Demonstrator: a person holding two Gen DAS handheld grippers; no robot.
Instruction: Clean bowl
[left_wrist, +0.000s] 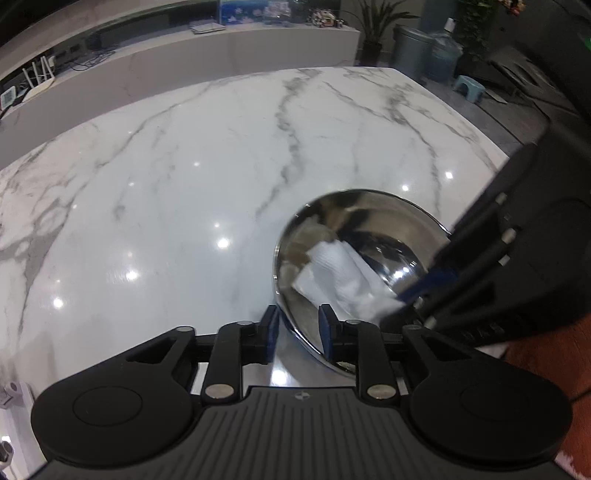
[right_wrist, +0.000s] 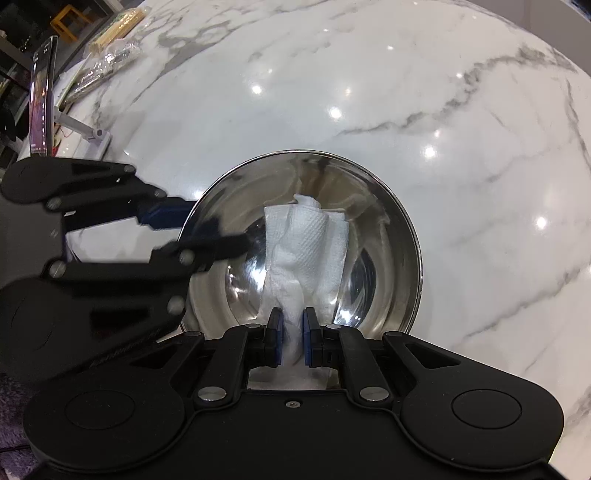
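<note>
A shiny steel bowl (left_wrist: 369, 229) stands on the white marble table (left_wrist: 184, 184), near its right edge. My left gripper (left_wrist: 299, 325) is shut on the bowl's near rim, one finger outside and one inside. My right gripper (right_wrist: 293, 332) is shut on a folded white paper towel (right_wrist: 306, 240) and holds it down inside the bowl (right_wrist: 384, 229). In the left wrist view the towel (left_wrist: 340, 273) lies against the bowl's inner wall, with the right gripper (left_wrist: 410, 295) coming in from the right. In the right wrist view the left gripper (right_wrist: 184, 229) grips the bowl's left rim.
A phone on a stand (right_wrist: 42, 96) and a bag of wrapped items (right_wrist: 107, 59) sit at the table's far left in the right wrist view. A low white counter (left_wrist: 221, 48), a bin (left_wrist: 410, 48) and a water jug (left_wrist: 447, 55) stand beyond the table.
</note>
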